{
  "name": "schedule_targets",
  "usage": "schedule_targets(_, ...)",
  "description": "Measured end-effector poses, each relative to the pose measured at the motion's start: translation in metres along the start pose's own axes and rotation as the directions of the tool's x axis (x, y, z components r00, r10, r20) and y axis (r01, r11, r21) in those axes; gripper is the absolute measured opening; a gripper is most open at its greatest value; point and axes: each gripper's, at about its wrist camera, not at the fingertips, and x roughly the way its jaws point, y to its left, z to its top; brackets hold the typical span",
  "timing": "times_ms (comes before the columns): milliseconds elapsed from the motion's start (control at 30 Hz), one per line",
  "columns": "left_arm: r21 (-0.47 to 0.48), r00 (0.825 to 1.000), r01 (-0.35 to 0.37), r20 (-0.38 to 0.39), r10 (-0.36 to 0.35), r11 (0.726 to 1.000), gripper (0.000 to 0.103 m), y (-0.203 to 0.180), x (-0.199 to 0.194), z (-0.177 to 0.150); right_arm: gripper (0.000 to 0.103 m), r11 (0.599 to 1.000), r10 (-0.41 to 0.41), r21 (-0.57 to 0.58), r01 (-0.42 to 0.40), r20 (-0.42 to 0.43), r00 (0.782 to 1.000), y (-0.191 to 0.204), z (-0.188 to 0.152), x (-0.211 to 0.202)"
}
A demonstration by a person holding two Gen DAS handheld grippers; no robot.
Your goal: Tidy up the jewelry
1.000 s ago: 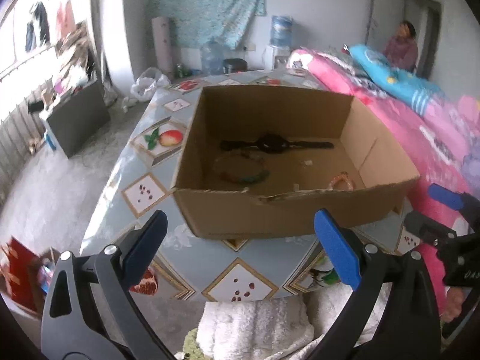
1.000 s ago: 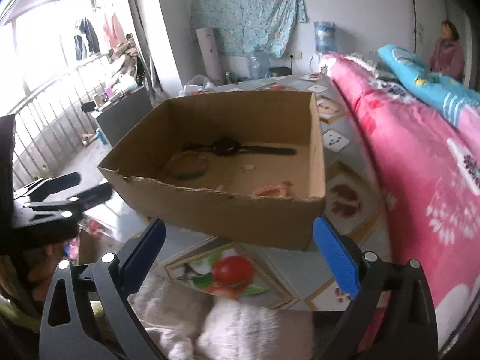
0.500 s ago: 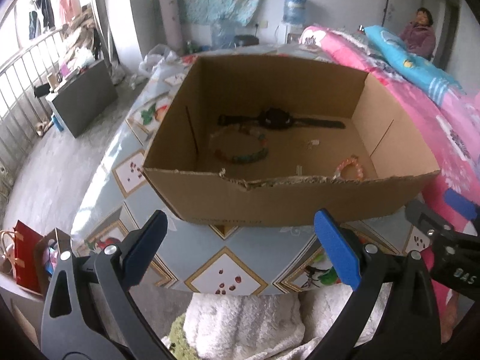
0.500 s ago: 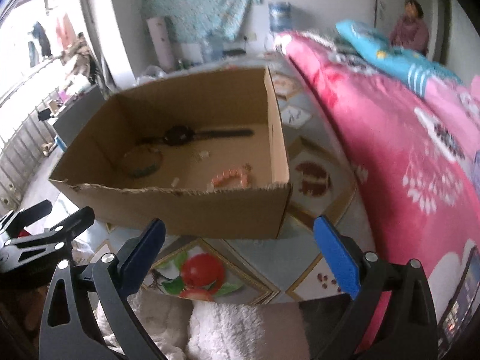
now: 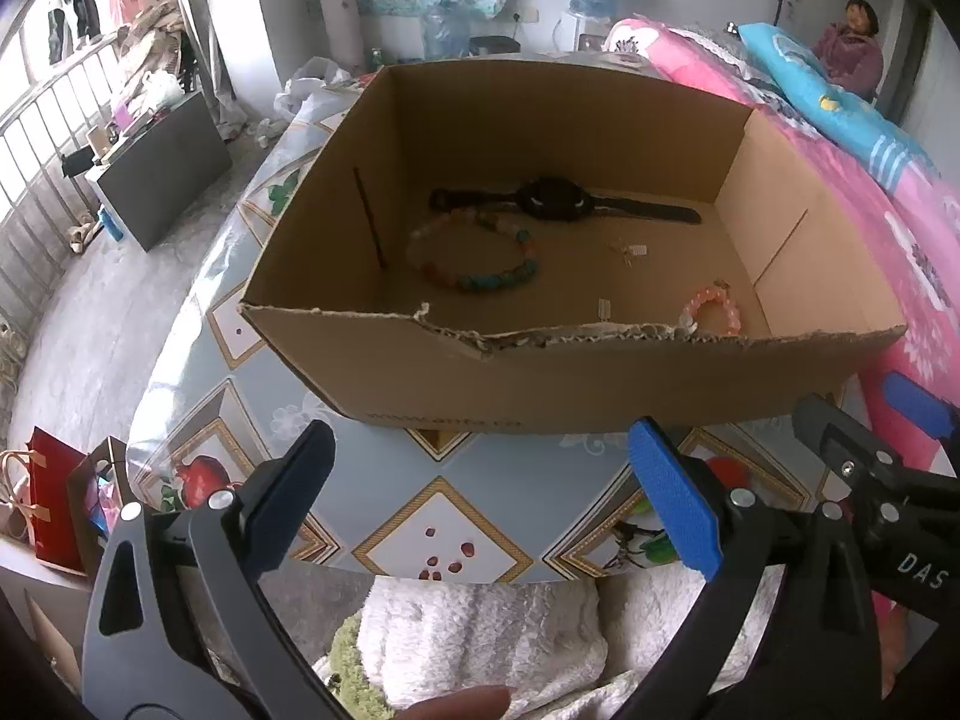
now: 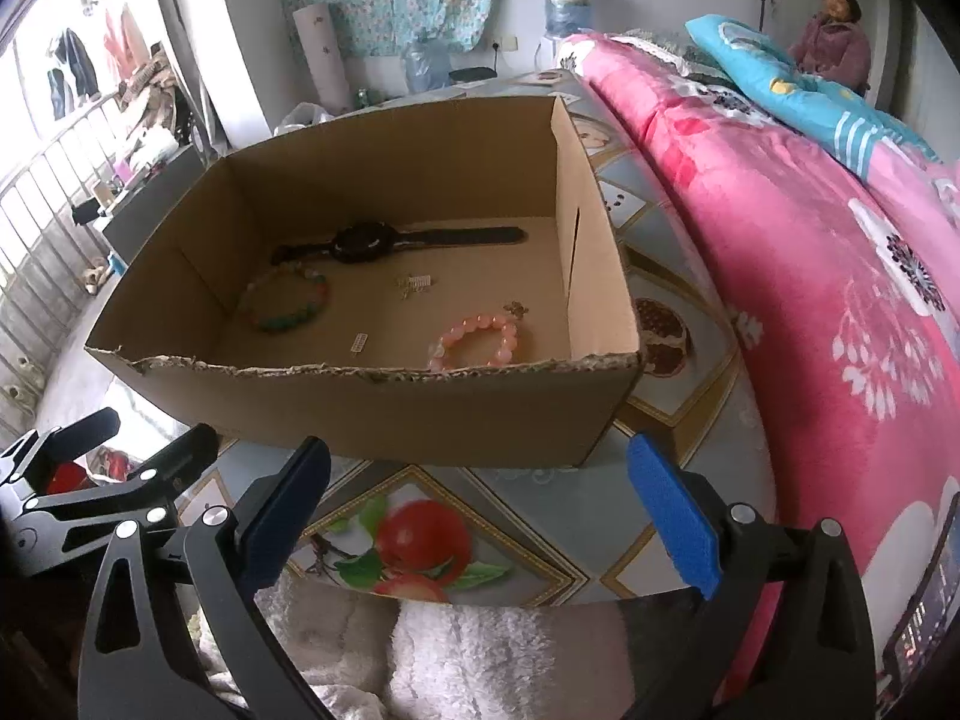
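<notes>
An open cardboard box [image 5: 600, 384] [image 6: 420, 414] stands on a tiled table. Inside lie a black watch [image 5: 552, 199] [image 6: 366, 240], a multicolour bead bracelet [image 5: 480, 279] [image 6: 288, 315], a pink bead bracelet [image 5: 714, 309] [image 6: 480, 339] and small metal pieces [image 5: 630, 251] [image 6: 414, 283]. My left gripper [image 5: 480, 498] is open and empty, in front of the box's near wall. My right gripper [image 6: 480, 504] is open and empty, also in front of the box, to the right of the left one.
The table [image 5: 444, 516] [image 6: 540, 528] has a fruit-patterned cover. A pink quilt [image 6: 810, 252] lies right of the table. A white fluffy cloth [image 5: 480, 636] lies below the grippers. A person [image 6: 834, 36] sits far right. A grey cabinet [image 5: 162, 168] stands on the floor at left.
Both grippers have risen and tipped down, so the box's inside shows more fully. The right gripper has shifted right. Both stay open and empty.
</notes>
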Motion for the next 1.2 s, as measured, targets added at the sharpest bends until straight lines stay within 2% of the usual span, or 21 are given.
schedule_targets(633, -0.009, 1.000, -0.009, -0.001, 0.009, 1.000, 0.095, 0.0004, 0.0049, 0.0018, 0.097, 0.999, -0.041, -0.020, 0.040, -0.011, 0.999, 0.0063, 0.0009, 0.0053)
schedule_targets(1200, -0.030, 1.000, -0.019, -0.022, 0.018, 0.999, 0.094, 0.0008, 0.0067, 0.0044, 0.097, 0.999, -0.042, -0.022, 0.042, -0.017, 0.999, 0.0076, 0.0036, 0.0083)
